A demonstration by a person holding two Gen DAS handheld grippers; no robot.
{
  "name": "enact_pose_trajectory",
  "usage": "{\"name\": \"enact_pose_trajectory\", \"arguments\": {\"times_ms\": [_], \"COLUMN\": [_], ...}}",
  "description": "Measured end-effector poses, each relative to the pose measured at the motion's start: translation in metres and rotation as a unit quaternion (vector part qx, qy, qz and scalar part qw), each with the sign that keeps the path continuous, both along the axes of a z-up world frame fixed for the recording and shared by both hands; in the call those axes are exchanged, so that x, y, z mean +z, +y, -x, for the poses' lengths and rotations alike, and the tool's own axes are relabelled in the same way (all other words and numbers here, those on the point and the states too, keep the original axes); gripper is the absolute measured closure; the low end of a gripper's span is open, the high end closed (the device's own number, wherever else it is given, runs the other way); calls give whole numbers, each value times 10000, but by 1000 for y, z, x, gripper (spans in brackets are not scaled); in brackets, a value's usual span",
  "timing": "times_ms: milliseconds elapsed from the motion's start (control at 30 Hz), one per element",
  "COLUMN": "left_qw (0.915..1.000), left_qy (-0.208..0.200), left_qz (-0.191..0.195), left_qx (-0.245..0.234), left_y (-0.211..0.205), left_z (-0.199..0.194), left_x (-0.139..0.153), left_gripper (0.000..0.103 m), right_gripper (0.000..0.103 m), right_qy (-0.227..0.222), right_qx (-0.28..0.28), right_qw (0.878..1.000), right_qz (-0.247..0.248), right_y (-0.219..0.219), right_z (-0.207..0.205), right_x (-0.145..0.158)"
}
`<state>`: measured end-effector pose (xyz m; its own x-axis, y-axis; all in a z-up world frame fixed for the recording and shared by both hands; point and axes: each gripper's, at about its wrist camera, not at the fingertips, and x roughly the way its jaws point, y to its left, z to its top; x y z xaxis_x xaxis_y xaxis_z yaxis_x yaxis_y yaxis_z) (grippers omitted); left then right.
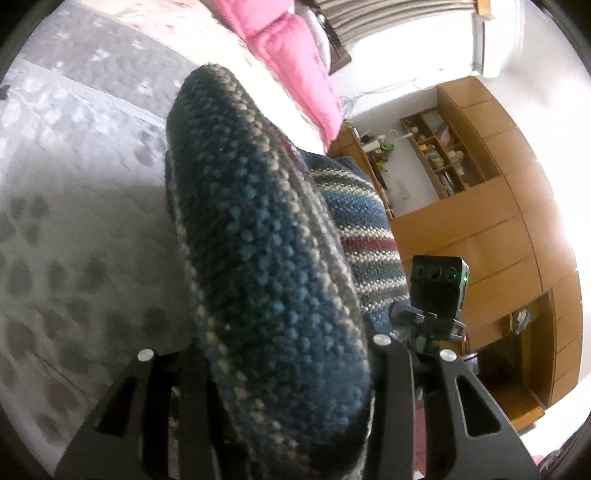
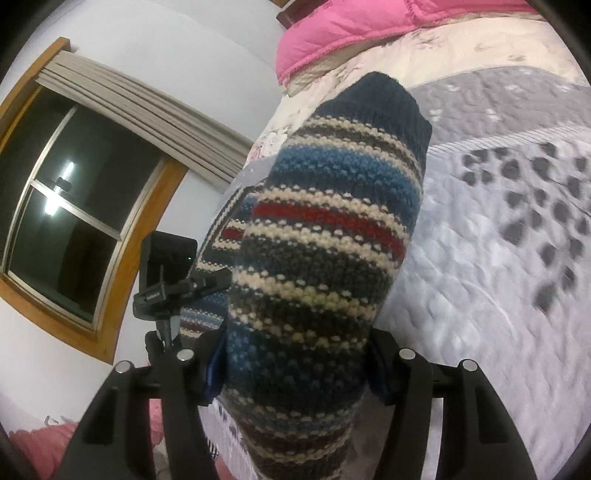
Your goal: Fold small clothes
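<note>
— Left gripper (image 1: 280,373) first: what has it got?

— Its jaws are pressed onto a thick fold of the striped knit garment (image 1: 266,229). The wool bulges up between the fingers and runs straight forward, away from the camera, over the grey patterned bedspread (image 1: 74,206).

— And the right gripper (image 2: 295,369)?

— Same story. It is clamped on another bunch of that knit, whose red, cream and blue bands cross the view, ending in a dark ribbed hem at the far end.

— So where does the garment sit?

— Lifted, as far as I can judge, held up between the two tools above the bed rather than lying flat. In the left view the other tool's camera block (image 1: 436,291) shows just to the right, with knit stretching toward it; in the right view the matching block (image 2: 170,273) shows just to the left. The tools are side by side and close.

— Which relation matters for the next move?

— From each grip the cloth extends forward, toward the pink quilt (image 2: 351,33) at the head of the bed. Neither hand looks nearer; a fold probably wants both lowered together, laying that forward length onto the bedspread.
</note>
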<state>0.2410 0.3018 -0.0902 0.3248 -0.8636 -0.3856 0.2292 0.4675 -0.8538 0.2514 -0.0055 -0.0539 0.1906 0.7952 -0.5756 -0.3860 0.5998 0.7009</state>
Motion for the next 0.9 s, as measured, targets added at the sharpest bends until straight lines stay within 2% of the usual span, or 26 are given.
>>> {"name": "enact_pose_trajectory", "arguments": {"times_ms": [133,300,600,700,833,900], "left_qw": [9996,9994,9982,9981,9970,9978], "left_qy": [-57,12,163,183,130,168], "left_qz": [-255,-320,-573,-590,-757,-643], "left_qx": [-92,-145,-105,-61,8,88], "left_y": [-43,-68,-70,-64,-60,-58], "left_z": [17,32,39,42,45,46], "left_x": [5,1,-34,-47,-65,-73], "left_gripper": [65,65,64,60,51,49], "right_gripper": [42,42,42,41,40,38], "right_qy": [53,185,616,693,723,730], "right_qx": [-86,-220,-547,-619,-698,-722], "right_qw": [9999,9996,9966,9955,9948,9946], "right_qz": [134,66,-2,-168,-150,-125], "right_y": [-26,-53,-88,-101,-111,-98], "right_z": [20,40,50,54,59,57], "right_x": [-3,-13,-65,-80,-87,-85]}}
